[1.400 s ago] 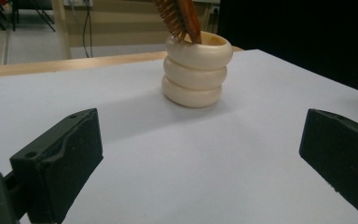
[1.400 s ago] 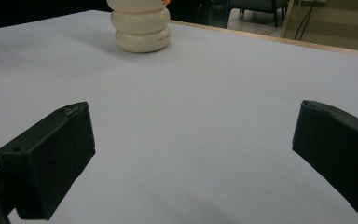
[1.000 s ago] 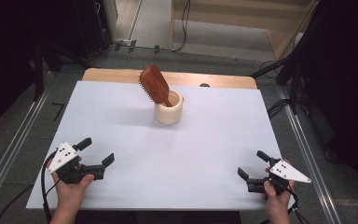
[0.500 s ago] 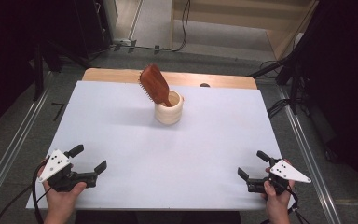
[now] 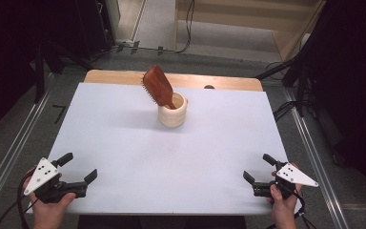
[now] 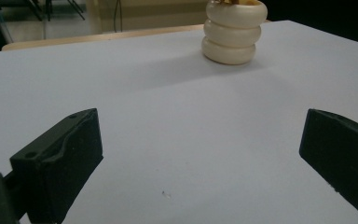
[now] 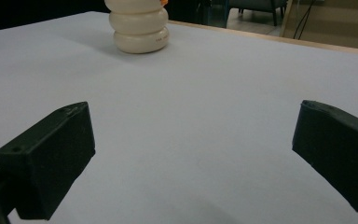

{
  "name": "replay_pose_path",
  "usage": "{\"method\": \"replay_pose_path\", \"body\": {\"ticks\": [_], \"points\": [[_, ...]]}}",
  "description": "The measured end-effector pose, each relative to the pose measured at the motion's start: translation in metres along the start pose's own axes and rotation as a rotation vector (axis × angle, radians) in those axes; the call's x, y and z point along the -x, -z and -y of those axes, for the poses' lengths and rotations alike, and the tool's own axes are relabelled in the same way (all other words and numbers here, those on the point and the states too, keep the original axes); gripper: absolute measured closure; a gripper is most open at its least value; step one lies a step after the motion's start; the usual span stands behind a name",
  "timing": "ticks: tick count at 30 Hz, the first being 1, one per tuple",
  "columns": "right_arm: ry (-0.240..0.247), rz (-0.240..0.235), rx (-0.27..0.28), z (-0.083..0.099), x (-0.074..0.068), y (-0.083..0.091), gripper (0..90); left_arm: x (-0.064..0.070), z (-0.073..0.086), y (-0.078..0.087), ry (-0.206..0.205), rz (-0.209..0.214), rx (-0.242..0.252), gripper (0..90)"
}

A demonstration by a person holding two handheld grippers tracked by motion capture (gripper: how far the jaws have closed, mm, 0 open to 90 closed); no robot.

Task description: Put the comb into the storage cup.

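Hairbrush point(image 5: 157, 86) in ribbed cup point(image 5: 172, 111) — unobstructed

At lower left of the high view, the left gripper point(image 5: 78, 167) is black, topped with a grey three-cornered plate dotted with small dark holes, a dark cable trailing behind. The right gripper point(image 5: 259, 168) at lower right matches it. Its fingers point(image 7: 51, 158) are blocky, matte black, each with a small hole.

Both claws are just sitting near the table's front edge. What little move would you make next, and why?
Probably ease one claw, say the right claw, forward toward the cream holder. Both it and the left claw are open and empty, far from the holder, where the wooden hairbrush leans, handle down.
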State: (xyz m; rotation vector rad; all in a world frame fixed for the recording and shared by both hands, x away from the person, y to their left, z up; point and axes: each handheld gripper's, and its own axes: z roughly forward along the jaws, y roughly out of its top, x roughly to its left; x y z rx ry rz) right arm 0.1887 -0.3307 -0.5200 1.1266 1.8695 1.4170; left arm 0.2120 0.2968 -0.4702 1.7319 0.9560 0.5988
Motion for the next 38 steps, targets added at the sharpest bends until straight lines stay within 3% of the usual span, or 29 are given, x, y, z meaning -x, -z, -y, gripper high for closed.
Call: {"method": "replay_pose_path", "body": {"ticks": [7,19,29,38], "points": [[-0.024,0.008,0.009,0.0,0.002,0.001,0.0,-0.007,0.004,0.008,-0.013,-0.013,-0.01,0.0],[-0.013,0.009,-0.004,0.0,0.002,-0.002,0.0,-0.034,0.011,0.016,0.03,-0.066,-0.009,0.0],[-0.01,0.006,-0.013,0.0,0.002,-0.003,0.0,-0.039,0.021,0.007,0.056,-0.054,-0.035,0.0],[-0.008,0.019,-0.027,-0.001,0.0,-0.004,0.0,-0.04,0.022,0.007,0.077,-0.055,-0.023,0.0]]}}
